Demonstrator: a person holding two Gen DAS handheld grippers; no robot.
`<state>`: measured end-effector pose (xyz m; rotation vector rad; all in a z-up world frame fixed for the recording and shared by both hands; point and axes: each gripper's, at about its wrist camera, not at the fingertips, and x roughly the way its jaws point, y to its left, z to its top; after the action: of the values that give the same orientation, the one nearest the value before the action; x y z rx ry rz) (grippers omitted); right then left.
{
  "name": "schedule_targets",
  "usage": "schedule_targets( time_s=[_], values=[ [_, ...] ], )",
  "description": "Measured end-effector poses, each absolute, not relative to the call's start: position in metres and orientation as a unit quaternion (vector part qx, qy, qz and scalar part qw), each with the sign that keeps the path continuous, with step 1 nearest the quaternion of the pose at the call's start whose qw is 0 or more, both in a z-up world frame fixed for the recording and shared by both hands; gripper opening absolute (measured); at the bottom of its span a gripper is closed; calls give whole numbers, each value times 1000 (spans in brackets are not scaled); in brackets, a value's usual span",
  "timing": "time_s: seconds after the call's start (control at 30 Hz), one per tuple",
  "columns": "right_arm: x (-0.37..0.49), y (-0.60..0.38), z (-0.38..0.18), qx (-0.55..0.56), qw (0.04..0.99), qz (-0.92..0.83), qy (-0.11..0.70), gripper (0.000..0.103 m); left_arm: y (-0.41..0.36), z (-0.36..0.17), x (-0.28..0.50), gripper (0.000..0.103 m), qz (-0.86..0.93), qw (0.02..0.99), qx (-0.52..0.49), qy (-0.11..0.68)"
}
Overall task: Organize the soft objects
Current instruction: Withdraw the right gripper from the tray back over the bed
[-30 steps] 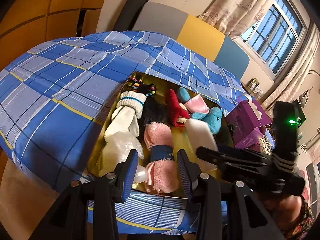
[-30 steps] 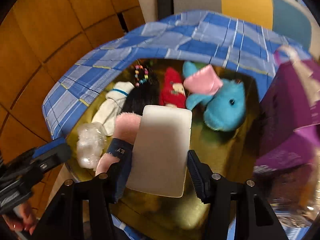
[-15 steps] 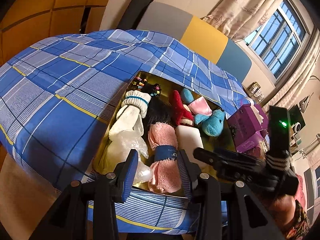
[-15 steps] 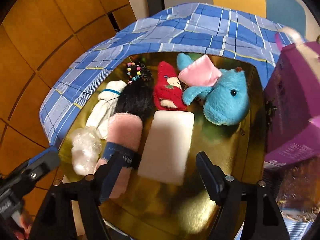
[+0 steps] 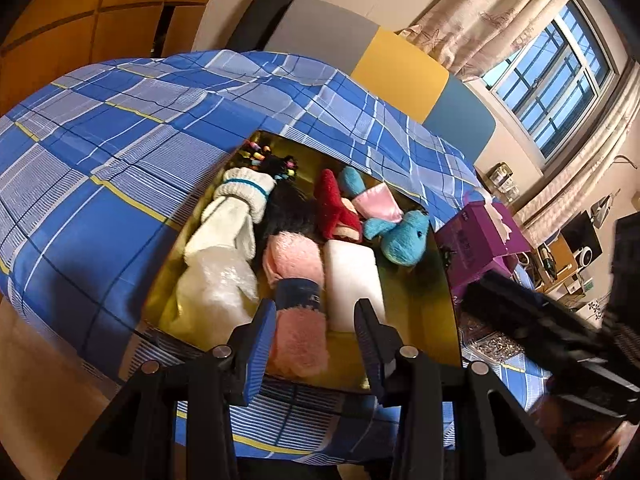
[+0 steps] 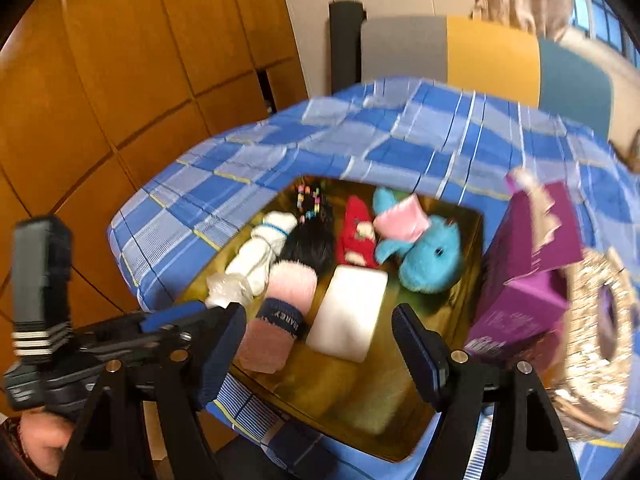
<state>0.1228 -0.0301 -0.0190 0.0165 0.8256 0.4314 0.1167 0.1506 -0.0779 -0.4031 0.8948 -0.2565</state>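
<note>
A gold tray (image 5: 416, 320) (image 6: 360, 400) on a blue plaid cloth (image 5: 120, 160) holds the soft things. A white foam block (image 5: 352, 284) (image 6: 348, 312) lies flat beside a pink fuzzy sock (image 5: 296, 264) (image 6: 288, 292) with a blue band. Behind them are a blue plush (image 5: 404, 236) (image 6: 428, 260), a red plush (image 5: 336, 208), a black furry piece (image 5: 292, 212) and a white sock (image 5: 232, 220). My right gripper (image 6: 318, 354) hangs open above the block, clear of it. My left gripper (image 5: 316, 340) stands open over the tray's near edge, holding nothing.
A crumpled clear plastic bag (image 5: 216, 288) lies at the tray's near left. A purple box (image 5: 476, 236) (image 6: 528, 280) stands right of the tray, with a glittery object (image 6: 600, 340) beside it. Coloured hair ties (image 5: 260, 158) sit at the tray's far end. Wooden panels rise on the left.
My right gripper has let go of the white block, which now lies in the tray, and has risen and drawn back with its jaws wide. The left gripper has hardly moved.
</note>
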Motion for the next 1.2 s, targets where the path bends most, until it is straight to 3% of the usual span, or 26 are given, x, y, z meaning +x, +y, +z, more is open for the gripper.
schedule_targets(
  time_s=[0.47, 0.97, 1.1, 1.2],
  values=[
    [92, -180, 38, 86, 953, 76, 281, 79, 98, -48, 110, 43, -193, 879, -177, 399],
    [116, -406, -57, 136, 890, -129, 416, 79, -7, -12, 112, 44, -286, 863, -124, 397],
    [124, -441, -74, 121, 876, -150, 442, 80, -35, -8, 109, 56, -313, 855, -110, 399],
    [139, -462, -78, 109, 876, -155, 445, 81, -55, -4, 106, 57, -327, 851, -93, 401]
  ],
)
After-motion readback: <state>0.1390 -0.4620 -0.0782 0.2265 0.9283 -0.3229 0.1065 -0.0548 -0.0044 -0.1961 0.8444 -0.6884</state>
